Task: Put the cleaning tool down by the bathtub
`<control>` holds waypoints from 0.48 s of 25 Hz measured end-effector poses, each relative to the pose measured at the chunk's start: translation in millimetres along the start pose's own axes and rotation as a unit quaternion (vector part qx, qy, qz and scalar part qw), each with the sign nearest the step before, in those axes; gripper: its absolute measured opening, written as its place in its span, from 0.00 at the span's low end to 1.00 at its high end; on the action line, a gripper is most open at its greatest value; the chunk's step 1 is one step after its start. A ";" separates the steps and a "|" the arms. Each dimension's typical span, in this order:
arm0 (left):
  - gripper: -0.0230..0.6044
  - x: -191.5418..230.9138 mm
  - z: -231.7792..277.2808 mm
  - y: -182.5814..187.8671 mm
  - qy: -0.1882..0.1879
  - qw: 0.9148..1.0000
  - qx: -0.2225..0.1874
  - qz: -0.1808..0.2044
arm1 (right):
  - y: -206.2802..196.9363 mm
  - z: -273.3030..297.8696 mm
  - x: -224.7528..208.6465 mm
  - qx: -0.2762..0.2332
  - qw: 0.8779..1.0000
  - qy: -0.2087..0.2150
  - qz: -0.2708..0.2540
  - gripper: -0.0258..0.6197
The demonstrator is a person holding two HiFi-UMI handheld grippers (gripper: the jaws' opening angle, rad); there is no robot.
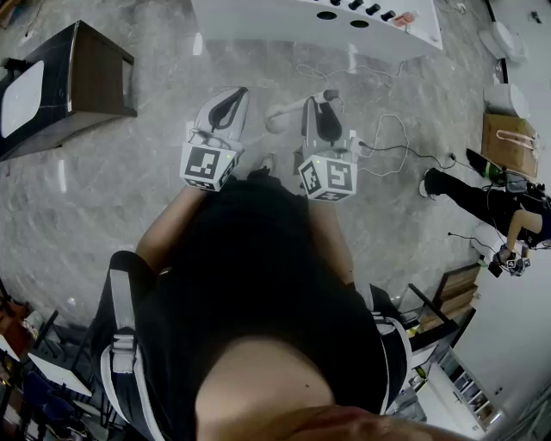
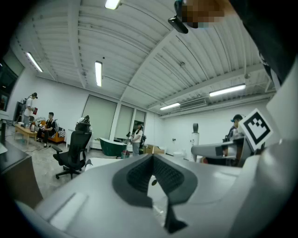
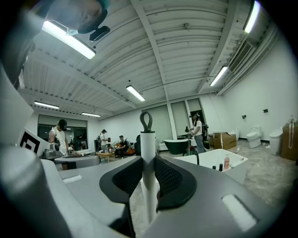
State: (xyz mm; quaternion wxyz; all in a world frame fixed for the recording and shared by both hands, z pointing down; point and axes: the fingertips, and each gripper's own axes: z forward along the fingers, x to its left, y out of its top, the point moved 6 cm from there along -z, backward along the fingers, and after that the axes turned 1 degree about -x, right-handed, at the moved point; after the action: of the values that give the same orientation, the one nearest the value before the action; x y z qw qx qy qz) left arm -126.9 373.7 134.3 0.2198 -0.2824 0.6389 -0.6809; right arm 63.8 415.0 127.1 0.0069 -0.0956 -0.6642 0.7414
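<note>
We've got the white bathtub [image 1: 258, 26] ahead, across the floor. The cleaning tool [image 3: 148, 139] stands upright in our right hand-held gripper [image 3: 148, 161], jaws clamped on its handle. It looks light, stiff and smooth, so mid-shaft suits. Our left hand-held gripper [image 2: 151, 158] sits level alongside, closed on nothing.
</note>
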 end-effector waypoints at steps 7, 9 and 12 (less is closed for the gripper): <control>0.05 6.9 -6.2 2.7 -0.003 1.000 -0.001 -0.002 | 0.2 0.5 9.9 0.001 1.000 -0.003 -0.002 0.18; 0.05 9.3 -8.4 3.4 -0.003 1.000 -0.003 -0.003 | -0.5 1.1 12.6 0.002 1.000 -0.004 -0.003 0.18; 0.05 14.8 -13.3 3.7 -0.003 1.000 -0.002 -0.005 | -0.3 1.2 17.0 -0.001 1.000 -0.007 0.000 0.18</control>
State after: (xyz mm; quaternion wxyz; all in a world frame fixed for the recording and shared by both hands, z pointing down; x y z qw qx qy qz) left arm -147.0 373.5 131.8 0.2183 -0.2881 0.6382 -0.6797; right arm 46.8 416.1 125.3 0.0022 -0.0909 -0.6647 0.7415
